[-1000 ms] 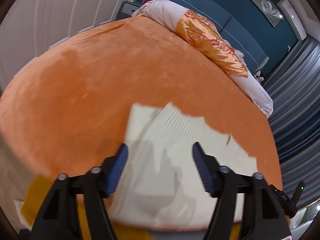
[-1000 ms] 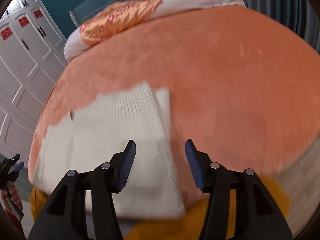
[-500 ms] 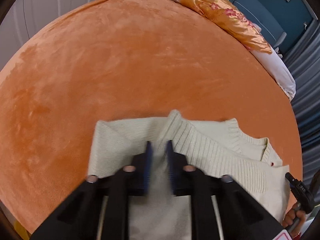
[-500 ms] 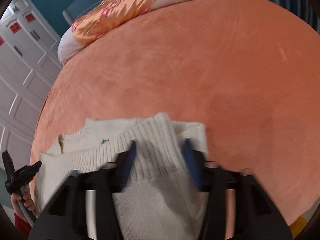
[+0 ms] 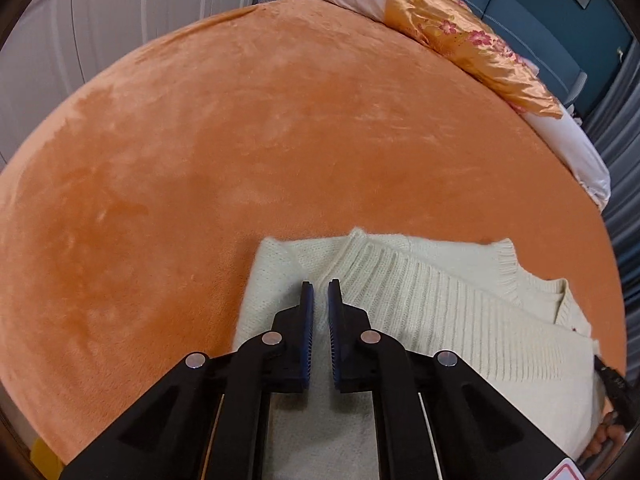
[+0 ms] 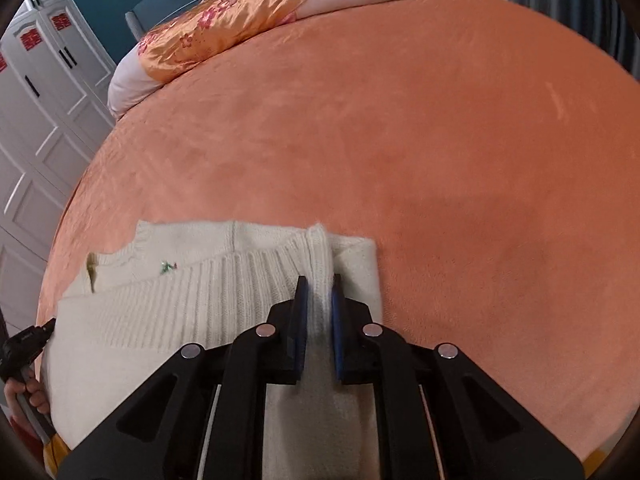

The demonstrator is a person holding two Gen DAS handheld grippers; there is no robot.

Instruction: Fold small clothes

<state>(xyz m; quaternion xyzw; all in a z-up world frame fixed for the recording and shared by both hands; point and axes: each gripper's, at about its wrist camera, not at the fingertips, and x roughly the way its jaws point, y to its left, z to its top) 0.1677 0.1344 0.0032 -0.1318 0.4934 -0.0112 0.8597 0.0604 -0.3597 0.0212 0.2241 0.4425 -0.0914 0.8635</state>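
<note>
Cream knit sweater (image 5: pixel 460 312) — lying on the orange bed (image 5: pixel 280 140), ribbed hem folded over. Left gripper (image 5: pixel 319 292) — jaws nearly together, pinching knit at one folded edge. Right gripper (image 6: pixel 319 288) — jaws narrow, clamped on a ridge of knit at the opposite edge.

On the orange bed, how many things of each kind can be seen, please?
Cream sweater: 1
Grippers, left gripper and right gripper, both shut on the knit: 2
Folded quilt at the head end: 1
Total: 4
</note>
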